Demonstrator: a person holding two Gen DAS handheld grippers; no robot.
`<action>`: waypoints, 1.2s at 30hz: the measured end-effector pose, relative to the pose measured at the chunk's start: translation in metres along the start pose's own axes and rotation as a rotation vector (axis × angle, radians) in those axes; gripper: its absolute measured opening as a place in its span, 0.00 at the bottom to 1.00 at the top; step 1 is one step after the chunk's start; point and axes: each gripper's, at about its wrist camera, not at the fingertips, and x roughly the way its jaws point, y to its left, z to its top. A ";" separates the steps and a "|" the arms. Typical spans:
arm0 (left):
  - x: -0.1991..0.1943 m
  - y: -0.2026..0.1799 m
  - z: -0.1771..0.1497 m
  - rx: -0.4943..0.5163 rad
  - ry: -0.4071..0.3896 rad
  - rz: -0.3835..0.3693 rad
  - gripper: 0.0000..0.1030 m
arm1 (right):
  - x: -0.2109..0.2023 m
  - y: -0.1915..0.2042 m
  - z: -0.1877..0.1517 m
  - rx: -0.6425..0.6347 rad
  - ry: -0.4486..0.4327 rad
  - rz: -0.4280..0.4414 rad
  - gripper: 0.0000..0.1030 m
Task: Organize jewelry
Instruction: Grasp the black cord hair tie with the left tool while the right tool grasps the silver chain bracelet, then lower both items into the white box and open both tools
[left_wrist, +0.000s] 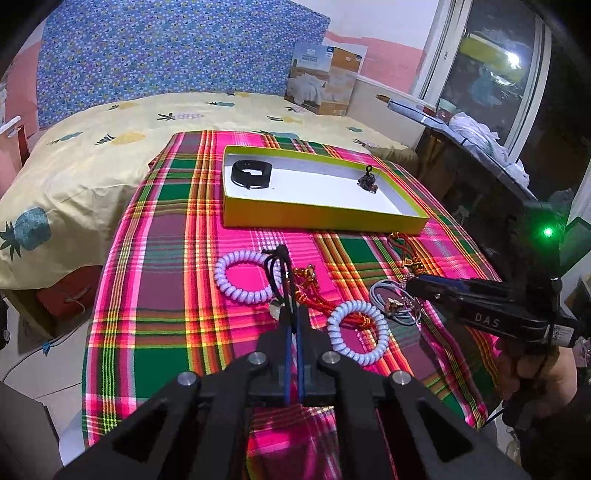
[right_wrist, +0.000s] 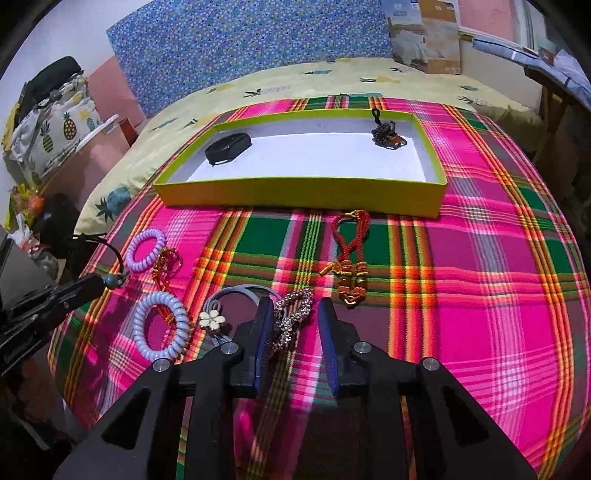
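Note:
A green-rimmed box (left_wrist: 317, 218) (right_wrist: 295, 192) holds a black band (left_wrist: 252, 173) (right_wrist: 228, 149) and a dark beaded charm (left_wrist: 368, 181) (right_wrist: 388, 136). My left gripper (left_wrist: 293, 314) is shut on a black cord necklace (left_wrist: 276, 266) with a grey bead (right_wrist: 114, 281), lifted above the cloth. My right gripper (right_wrist: 293, 306) is open around a sparkly rhinestone bracelet (right_wrist: 293, 317); it also shows in the left wrist view (left_wrist: 415, 284). Two lilac coil bracelets (left_wrist: 243, 277) (left_wrist: 357, 332), a red-gold cord piece (right_wrist: 349, 254), another red cord (left_wrist: 314, 291) and grey flower hair ties (right_wrist: 221, 314) lie on the cloth.
The plaid cloth (right_wrist: 480, 295) covers a small table set against a bed with a pineapple sheet (left_wrist: 110, 147). A cardboard package (left_wrist: 325, 79) leans at the bed's far side. A dark table (left_wrist: 480, 155) stands by the window on the right.

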 end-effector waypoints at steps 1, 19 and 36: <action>0.000 0.000 0.000 0.000 0.000 -0.001 0.02 | 0.000 0.000 0.000 -0.002 -0.001 -0.001 0.25; -0.004 -0.004 -0.001 0.013 -0.006 0.002 0.02 | -0.016 0.006 -0.006 -0.031 -0.056 0.009 0.11; -0.019 -0.025 0.014 0.080 -0.045 -0.005 0.02 | -0.053 -0.011 0.003 0.044 -0.147 0.084 0.11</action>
